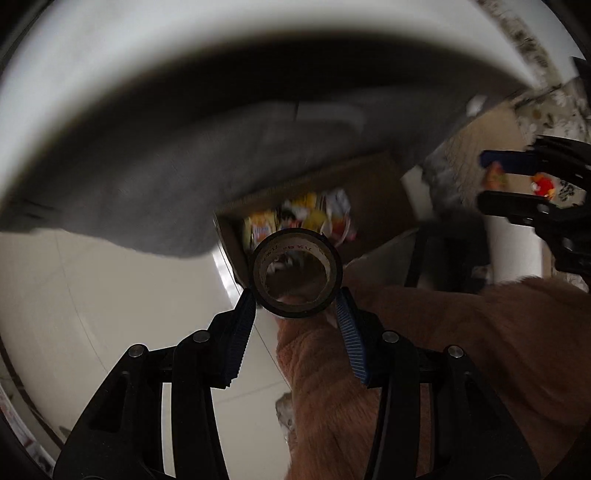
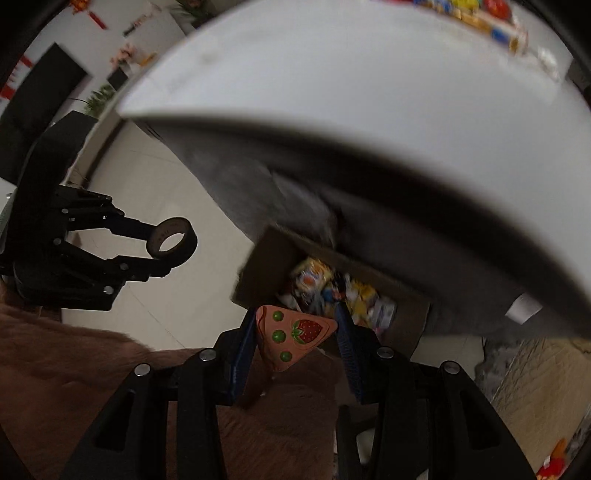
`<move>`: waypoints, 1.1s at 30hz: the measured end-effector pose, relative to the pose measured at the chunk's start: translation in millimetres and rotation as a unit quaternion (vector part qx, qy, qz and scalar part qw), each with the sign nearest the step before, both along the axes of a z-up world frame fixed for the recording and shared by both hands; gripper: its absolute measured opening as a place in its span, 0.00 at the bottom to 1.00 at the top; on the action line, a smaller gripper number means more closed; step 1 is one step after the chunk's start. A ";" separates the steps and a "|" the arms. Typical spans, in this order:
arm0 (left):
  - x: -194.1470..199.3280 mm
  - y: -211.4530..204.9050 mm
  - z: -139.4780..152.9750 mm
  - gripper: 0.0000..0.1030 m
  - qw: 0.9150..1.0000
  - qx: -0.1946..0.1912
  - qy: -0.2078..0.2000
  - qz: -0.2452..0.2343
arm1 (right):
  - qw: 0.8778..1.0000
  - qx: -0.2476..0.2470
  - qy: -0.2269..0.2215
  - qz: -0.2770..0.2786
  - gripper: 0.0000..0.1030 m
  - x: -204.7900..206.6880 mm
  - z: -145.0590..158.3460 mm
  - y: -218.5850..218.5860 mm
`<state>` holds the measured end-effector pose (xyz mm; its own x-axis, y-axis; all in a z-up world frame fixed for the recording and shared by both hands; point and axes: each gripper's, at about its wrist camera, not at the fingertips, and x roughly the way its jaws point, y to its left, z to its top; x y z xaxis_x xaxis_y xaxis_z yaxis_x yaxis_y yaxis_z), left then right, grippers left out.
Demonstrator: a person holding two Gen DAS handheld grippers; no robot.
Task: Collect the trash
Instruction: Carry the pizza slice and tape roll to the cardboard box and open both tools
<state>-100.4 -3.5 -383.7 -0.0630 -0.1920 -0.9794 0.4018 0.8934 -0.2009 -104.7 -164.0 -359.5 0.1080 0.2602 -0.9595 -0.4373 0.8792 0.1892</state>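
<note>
My left gripper point(image 1: 297, 295) is shut on a black tape roll point(image 1: 297, 273), held in the air in front of the white table edge; it also shows in the right wrist view point(image 2: 171, 242). My right gripper point(image 2: 297, 325) is shut on a flat orange triangular toy slice with a strawberry point(image 2: 295, 336). It shows in the left wrist view point(image 1: 517, 181) at the right. A brown cardboard box point(image 2: 266, 266) holding several colourful wrappers stands on the floor under the table, just beyond both grippers; it shows in the left wrist view point(image 1: 373, 192) too.
A white table point(image 2: 369, 92) with a grey underside spans the top of both views. Colourful items lie on its far corner point(image 2: 491, 22). Pale tiled floor point(image 1: 110, 295) lies left. A brown fuzzy sleeve point(image 1: 461, 350) is below. A white table leg point(image 1: 517, 243) stands right.
</note>
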 end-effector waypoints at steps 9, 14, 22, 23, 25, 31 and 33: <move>28.5 -35.9 -190.6 0.57 0.991 0.094 0.094 -0.024 | 0.990 -0.107 0.057 -0.077 0.58 18.1 -164.3 -22.9; 37.2 -32.3 -241.3 0.80 0.985 0.121 0.122 0.029 | 0.976 -0.156 0.095 -0.118 0.69 24.5 -227.6 -41.2; 21.9 -10.3 -234.7 0.82 0.976 0.114 0.179 0.050 | 0.975 -0.142 0.113 -0.131 0.73 21.3 -213.4 -39.9; 21.7 -7.0 -223.7 0.82 0.977 0.107 0.178 0.053 | 0.976 -0.140 0.115 -0.124 0.73 20.4 -208.3 -39.5; 20.4 -1.8 -202.4 0.82 0.978 0.094 0.176 0.058 | 0.978 -0.131 0.124 -0.109 0.73 16.6 -189.4 -34.1; 0.9 16.4 -103.1 0.88 0.984 0.030 0.169 0.049 | 0.991 -0.052 0.114 -0.049 0.76 0.1 -80.4 -12.1; -7.4 22.3 -65.8 0.88 0.987 0.017 0.155 0.043 | 0.994 -0.033 0.095 -0.034 0.76 -3.0 -40.7 -9.0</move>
<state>-107.8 18.8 -449.5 -0.3450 -0.1775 -0.9217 0.2487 0.9296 -0.2721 -107.7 -173.1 -400.2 -0.0626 0.1944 -0.9789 -0.3385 0.9186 0.2041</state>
